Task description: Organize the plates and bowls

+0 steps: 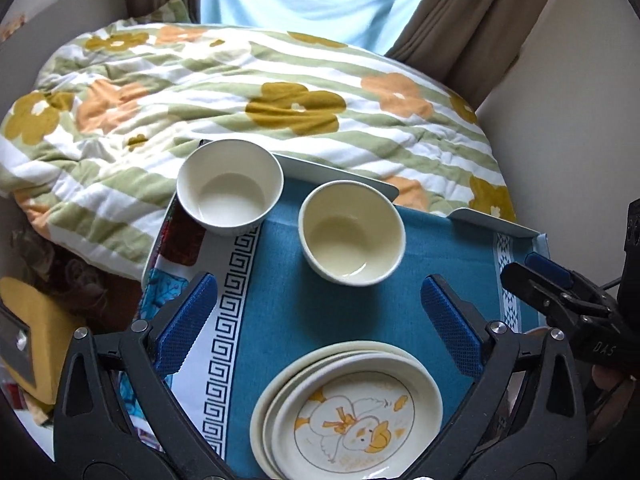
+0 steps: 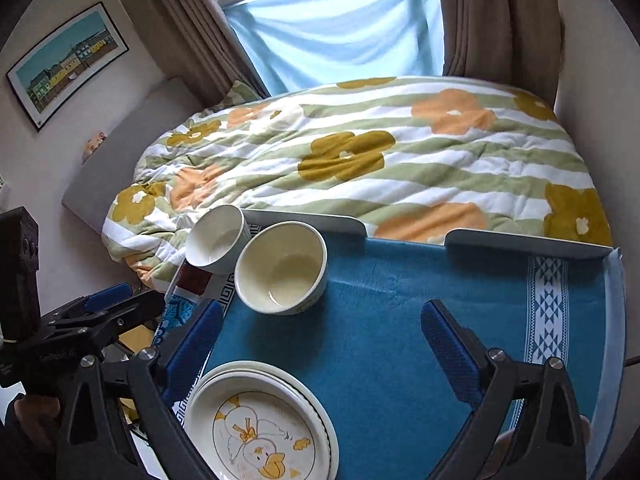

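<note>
Nearest the cameras, a stack of plates (image 1: pixel 348 412) is lying on the blue cloth (image 1: pixel 352 312) of the counter, under and between the fingers (image 1: pixel 188 320) of the left gripper (image 1: pixel 320 324), which are standing spread wide and gripping nothing. In the right wrist view the same stack (image 2: pixel 260 420) is sitting just beside the inner finger (image 2: pixel 192 344) of the right gripper (image 2: pixel 320 340), toward its left side; those fingers are also standing released, with only bare cloth (image 2: pixel 380 320) between them.

The stack is showing what looks like 3 cream plates, though the lower rims are hard to count, and the top 1 is carrying a yellow duck drawing.

Both grippers are pointing steeply down at the counter, side by side, each appearing at the edge of the other's view.

Farther out, 2 cream bowls are standing upright and empty: the nearer bowl (image 1: pixel 352 236) on the blue cloth, the farther bowl (image 1: pixel 230 192) at the tray rim (image 1: pixel 344 168), on the patterned border. From the right they appear to be touching. Beyond them a flowered quilt (image 1: pixel 240 92) is covering the bed.
</note>
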The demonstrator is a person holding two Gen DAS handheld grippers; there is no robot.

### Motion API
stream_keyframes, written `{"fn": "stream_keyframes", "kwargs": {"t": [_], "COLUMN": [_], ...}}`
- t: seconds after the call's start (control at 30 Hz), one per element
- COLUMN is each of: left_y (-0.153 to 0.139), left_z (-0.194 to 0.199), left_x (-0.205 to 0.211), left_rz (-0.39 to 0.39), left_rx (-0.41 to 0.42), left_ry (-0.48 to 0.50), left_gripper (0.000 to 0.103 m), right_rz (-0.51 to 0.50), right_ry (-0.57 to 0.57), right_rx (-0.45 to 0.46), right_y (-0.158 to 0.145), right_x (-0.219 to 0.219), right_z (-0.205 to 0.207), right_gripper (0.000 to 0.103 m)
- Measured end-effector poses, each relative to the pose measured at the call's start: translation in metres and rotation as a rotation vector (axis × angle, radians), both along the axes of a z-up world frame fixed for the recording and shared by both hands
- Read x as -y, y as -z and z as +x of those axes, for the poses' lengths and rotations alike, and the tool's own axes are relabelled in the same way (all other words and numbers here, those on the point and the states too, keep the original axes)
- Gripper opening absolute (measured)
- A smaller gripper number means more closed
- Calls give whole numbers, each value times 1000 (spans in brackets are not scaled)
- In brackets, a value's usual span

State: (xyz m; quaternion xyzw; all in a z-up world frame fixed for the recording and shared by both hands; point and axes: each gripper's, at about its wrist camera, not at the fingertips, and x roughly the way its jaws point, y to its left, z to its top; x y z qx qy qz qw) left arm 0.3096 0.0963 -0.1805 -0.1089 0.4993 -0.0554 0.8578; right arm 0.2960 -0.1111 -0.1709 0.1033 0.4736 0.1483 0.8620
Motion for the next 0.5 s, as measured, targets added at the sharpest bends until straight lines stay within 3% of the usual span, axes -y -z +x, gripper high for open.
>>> {"fn": "stream_keyframes", "kwargs": {"t": [0.03,0.13,0.33,0.5], "left_y": [9,38,85,103], "left_z": [12,39,74,90], "left_x": [-3,-4,2,5], "left_rz": [-4,-22,-46,-46], "left_rx": [-19,-81,-182,-213], "left_ry": [12,46,102,125], "left_gripper": [99,87,58,51], "right_rz": [-10,-13,-2,6], "right_ry": [4,23,67,83], "right_rx": [-25,-98,-190,-229], "right_y": [7,33,72,90], "right_x": [-6,-21,-38,-44], "right_z": [9,33,63,74], "right_gripper": [83,70,61,56]}}
